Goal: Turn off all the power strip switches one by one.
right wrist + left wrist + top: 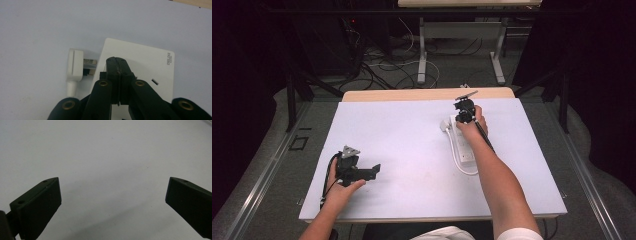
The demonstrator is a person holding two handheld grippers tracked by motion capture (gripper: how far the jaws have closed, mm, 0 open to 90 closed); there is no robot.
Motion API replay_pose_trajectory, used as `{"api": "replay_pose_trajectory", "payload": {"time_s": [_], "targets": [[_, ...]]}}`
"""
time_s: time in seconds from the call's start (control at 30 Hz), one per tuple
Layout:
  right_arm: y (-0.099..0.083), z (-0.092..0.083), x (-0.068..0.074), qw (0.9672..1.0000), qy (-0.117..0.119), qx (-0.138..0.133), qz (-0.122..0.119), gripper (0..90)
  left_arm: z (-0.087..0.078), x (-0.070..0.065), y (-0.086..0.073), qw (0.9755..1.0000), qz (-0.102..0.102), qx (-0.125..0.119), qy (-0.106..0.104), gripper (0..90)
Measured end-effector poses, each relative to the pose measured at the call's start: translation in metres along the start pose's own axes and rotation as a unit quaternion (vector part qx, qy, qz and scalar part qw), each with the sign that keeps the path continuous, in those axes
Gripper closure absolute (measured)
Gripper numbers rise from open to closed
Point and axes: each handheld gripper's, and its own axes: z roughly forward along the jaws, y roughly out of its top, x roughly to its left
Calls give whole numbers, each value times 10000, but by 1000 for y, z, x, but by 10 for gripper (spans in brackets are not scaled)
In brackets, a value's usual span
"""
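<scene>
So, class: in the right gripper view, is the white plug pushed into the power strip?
No: the plug lies beside the power strip, prongs exposed.

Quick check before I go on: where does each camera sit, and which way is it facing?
High view: above the person's side, facing forward-down on the table; both forearms show.
Left gripper view: on the left hand-held gripper, facing bare tabletop; jaws apart.
Right gripper view: on the right hand-held gripper, facing the power strip and plug, also in the high view.

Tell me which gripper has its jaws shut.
The right gripper, over the white power strip beside the plug: its jaws press flat together with nothing visible between them. The left gripper hangs over bare table with jaws spread wide.
</scene>
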Motion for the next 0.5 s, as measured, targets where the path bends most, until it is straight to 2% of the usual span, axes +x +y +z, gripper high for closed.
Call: {"api": "replay_pose_trajectory", "payload": {"time_s": [0.1,0.17,0.33,0.5], "targets": [[2,2,-1,10000,-3,-27,15,900,-1,2,0,10000,42,34,1,3],[3,4,-1,10000,-48,-28,29,900,-1,2,-1,10000,-17,0,8,3],[4,8,-3,10000,-52,-35,23,900,-2,3,-1,10000,-12,0,3,3],[5,12,-1,9999,32,-101,103,900,-1,3,-1,10000,-10,6,4,3]]}}
